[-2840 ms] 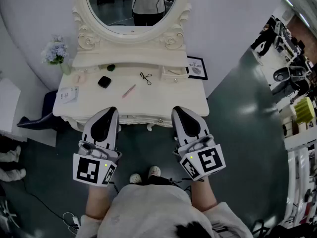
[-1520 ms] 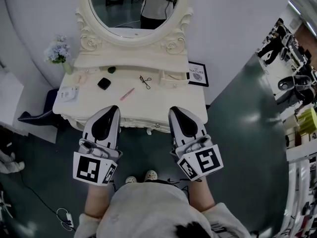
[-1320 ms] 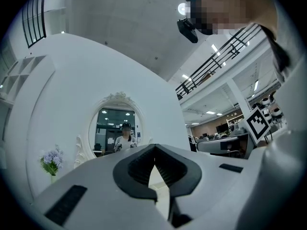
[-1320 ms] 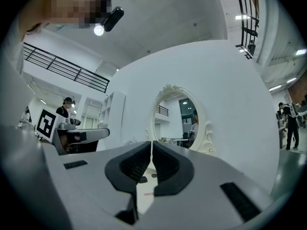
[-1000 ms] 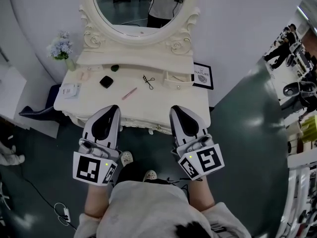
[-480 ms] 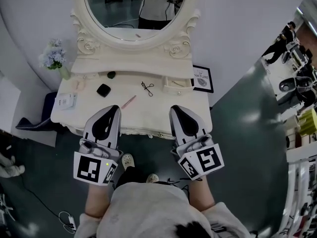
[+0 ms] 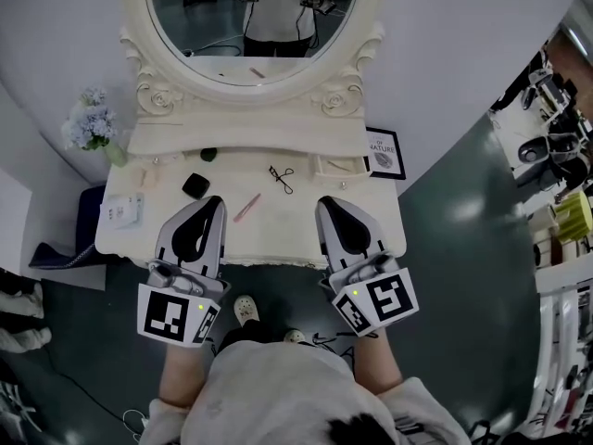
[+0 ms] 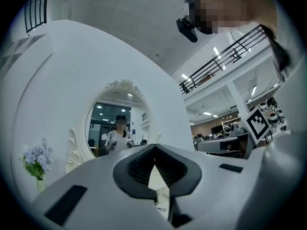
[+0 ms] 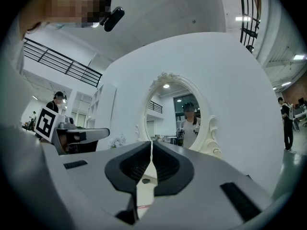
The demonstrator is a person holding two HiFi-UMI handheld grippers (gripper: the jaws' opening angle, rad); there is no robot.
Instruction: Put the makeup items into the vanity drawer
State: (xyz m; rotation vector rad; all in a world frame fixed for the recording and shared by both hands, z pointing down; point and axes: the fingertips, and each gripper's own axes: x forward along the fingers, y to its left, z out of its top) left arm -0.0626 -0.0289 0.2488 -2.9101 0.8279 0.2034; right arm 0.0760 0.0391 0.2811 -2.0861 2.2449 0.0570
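On the cream vanity top (image 7: 296, 225) lie a black compact (image 7: 195, 185), a pink stick (image 7: 246, 208), an eyelash curler (image 7: 281, 176) and a small dark round item (image 7: 208, 154). A small drawer (image 7: 334, 164) on the right of the upper shelf stands pulled out. My left gripper (image 7: 206, 202) is shut and holds nothing; its tip hangs over the table's front, just right of the compact. My right gripper (image 7: 330, 204) is likewise shut with nothing in it, below the drawer. In the gripper views the left gripper (image 8: 154, 147) and right gripper (image 9: 151, 143) point toward the mirror.
An oval mirror (image 7: 250, 26) rises behind the table and reflects the person. A vase of pale flowers (image 7: 88, 130) stands at the back left, a white packet (image 7: 123, 209) at the left edge, a small framed print (image 7: 382, 152) at the right. Dark green floor surrounds the vanity.
The person has stepped closer to the vanity, so the table sits lower in the head view and both gripper tips now overlap its front. Both grippers stay shut.
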